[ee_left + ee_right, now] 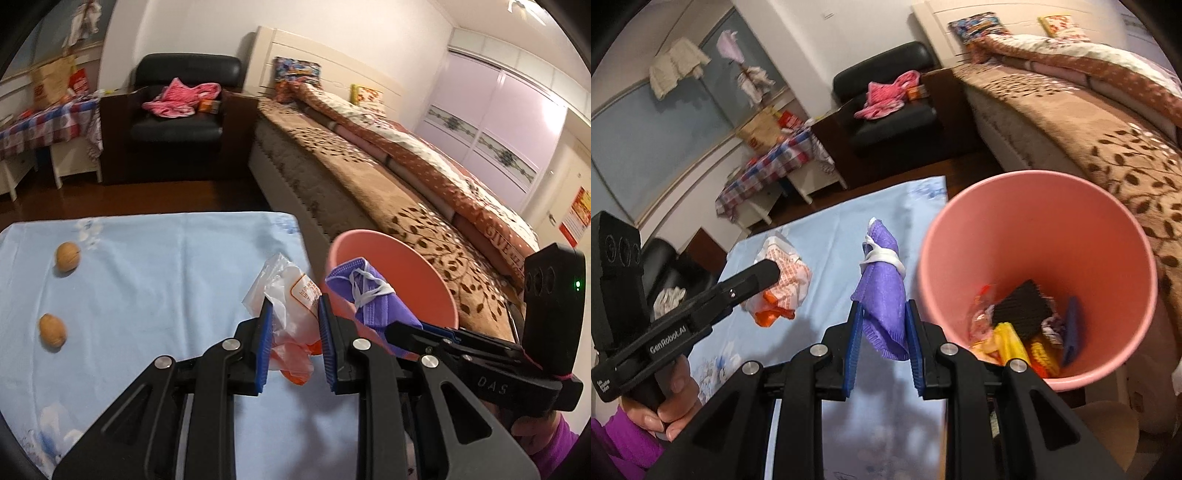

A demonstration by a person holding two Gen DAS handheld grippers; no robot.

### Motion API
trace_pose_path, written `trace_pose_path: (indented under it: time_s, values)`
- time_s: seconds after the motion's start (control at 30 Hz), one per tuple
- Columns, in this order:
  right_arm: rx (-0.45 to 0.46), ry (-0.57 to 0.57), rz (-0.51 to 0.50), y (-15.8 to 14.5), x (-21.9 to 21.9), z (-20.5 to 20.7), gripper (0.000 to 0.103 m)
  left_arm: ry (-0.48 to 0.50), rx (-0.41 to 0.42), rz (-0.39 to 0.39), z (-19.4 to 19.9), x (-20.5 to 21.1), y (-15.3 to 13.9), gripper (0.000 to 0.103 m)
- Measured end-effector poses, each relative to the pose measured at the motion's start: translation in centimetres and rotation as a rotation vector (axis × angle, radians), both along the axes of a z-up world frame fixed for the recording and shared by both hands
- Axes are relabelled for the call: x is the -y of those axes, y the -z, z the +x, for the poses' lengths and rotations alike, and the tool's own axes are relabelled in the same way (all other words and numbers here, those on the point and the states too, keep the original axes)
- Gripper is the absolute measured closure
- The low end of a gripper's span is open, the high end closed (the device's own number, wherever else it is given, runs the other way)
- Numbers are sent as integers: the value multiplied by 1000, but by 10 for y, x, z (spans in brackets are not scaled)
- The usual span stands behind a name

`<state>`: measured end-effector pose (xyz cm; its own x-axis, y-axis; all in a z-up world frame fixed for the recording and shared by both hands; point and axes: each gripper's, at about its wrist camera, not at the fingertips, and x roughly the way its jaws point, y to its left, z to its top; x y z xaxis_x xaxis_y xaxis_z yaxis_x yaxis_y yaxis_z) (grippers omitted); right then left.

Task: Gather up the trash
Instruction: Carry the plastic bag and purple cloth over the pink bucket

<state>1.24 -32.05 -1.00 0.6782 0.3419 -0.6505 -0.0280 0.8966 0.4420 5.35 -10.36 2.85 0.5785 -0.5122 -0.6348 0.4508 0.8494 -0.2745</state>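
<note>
Table cover (147, 266): smooth light-blue cloth, matt. Wrapper (291, 306), lower centre: crinkled, glossy clear plastic film. Face mask (884, 291): purple non-woven fabric, fuzzy, matt. Bin (1108, 236), right: smooth pink plastic, slight sheen. Walnuts (67, 256), left: rough, dull shell. Armchair (184, 99), upper centre: glossy black leather-look.

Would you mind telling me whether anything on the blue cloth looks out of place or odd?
Two walnuts lie loose near the blue cloth's left edge, apart from everything else; whether they are trash I cannot tell. Otherwise nothing stands out: the wrapper and mask are gripped, and the pink bin stands upright, nothing spilled.
</note>
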Motion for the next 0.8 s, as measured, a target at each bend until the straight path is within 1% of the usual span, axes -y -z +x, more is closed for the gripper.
trace_pose_path:
  time_s: [0.17, 0.43, 0.8]
  values:
    - [10, 62, 9, -1, 27, -7, 81, 50, 8, 3, -2, 25, -1, 80]
    - [7, 152, 13, 2, 64, -20, 80, 122, -12, 9, 1, 60, 2, 80]
    - [-12, 218, 16, 12, 89, -31, 80, 201, -30, 30, 2, 106, 10, 80]
